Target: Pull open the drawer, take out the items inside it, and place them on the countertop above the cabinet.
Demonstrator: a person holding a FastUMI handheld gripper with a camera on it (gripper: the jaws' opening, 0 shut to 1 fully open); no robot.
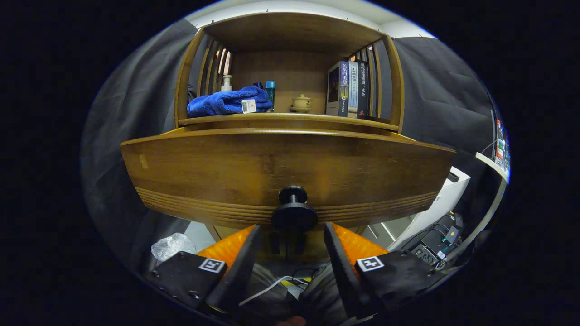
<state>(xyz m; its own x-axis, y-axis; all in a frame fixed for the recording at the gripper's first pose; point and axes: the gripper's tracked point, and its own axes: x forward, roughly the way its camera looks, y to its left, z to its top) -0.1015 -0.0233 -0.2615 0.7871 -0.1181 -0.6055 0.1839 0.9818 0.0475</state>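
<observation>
Drawer (290,170) front looms close — its round knob (293,213) sits just ahead of the spread, empty gripper (292,231)

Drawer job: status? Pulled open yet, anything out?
Done: the gripper is lined up, fingers open on either side of the drawer's black knob without pressing it. In hand: the grasp itself. The drawer front hides the inside, so how far it is out cannot be told. Left: pull, lift items out, place them on the countertop beside the blue towel and books.
</observation>
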